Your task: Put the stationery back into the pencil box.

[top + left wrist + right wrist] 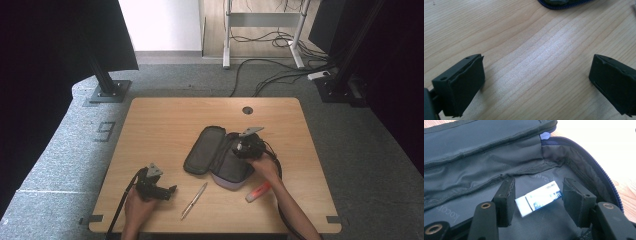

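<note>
Near the front edge of the tabletop (pixel 150 120), the left gripper (pixel 159 190) rests with its jaws wide apart over bare wood. A pen (pixel 194 200) and an orange marker (pixel 258 192) lie near that edge too. Farther in, toward the middle, the right gripper (pixel 537 200) reaches into the open black pencil case (pixel 481 165). A white and blue eraser (pixel 539 197) lies flat on the lining between its partly open jaws; I cannot tell if they press it.

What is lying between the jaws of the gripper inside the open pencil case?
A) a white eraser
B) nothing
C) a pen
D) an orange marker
A: the right gripper is down in the pencil case, and a white eraser lies on the lining between its jaws.
</note>
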`<action>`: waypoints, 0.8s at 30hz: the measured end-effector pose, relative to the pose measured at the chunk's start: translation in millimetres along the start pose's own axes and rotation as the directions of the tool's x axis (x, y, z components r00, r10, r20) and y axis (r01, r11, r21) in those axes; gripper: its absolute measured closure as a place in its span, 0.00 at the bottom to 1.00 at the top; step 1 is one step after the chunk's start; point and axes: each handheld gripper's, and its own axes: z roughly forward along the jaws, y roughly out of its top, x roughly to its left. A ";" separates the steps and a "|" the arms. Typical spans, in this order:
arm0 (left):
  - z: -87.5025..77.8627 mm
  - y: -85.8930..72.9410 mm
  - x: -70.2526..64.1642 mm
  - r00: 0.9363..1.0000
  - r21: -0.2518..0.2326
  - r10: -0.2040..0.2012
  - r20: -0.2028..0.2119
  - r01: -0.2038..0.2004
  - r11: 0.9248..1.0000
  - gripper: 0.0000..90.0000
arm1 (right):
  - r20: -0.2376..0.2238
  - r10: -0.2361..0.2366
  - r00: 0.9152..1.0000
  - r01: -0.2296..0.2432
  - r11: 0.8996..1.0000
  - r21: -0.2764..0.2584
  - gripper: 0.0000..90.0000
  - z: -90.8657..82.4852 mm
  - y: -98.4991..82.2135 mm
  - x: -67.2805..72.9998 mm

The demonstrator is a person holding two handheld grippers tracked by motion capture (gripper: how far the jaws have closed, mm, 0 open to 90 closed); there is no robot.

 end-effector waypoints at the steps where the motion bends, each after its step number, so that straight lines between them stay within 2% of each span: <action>1: 0.0 0.0 0.0 1.000 0.000 0.000 0.000 0.000 1.000 0.00 | 0.000 0.001 1.000 -0.001 1.000 0.000 0.48 0.1 0.0 -0.2; 12: 0.0 0.0 0.0 1.000 0.000 0.000 0.000 0.000 1.000 0.00 | -0.001 -0.006 1.000 0.006 1.000 -0.013 0.45 -7.9 3.5 1.0; 24: 0.0 0.0 0.0 1.000 0.000 0.000 0.000 0.000 1.000 0.00 | -0.027 -0.016 1.000 0.015 1.000 -0.018 0.40 -24.6 6.5 2.1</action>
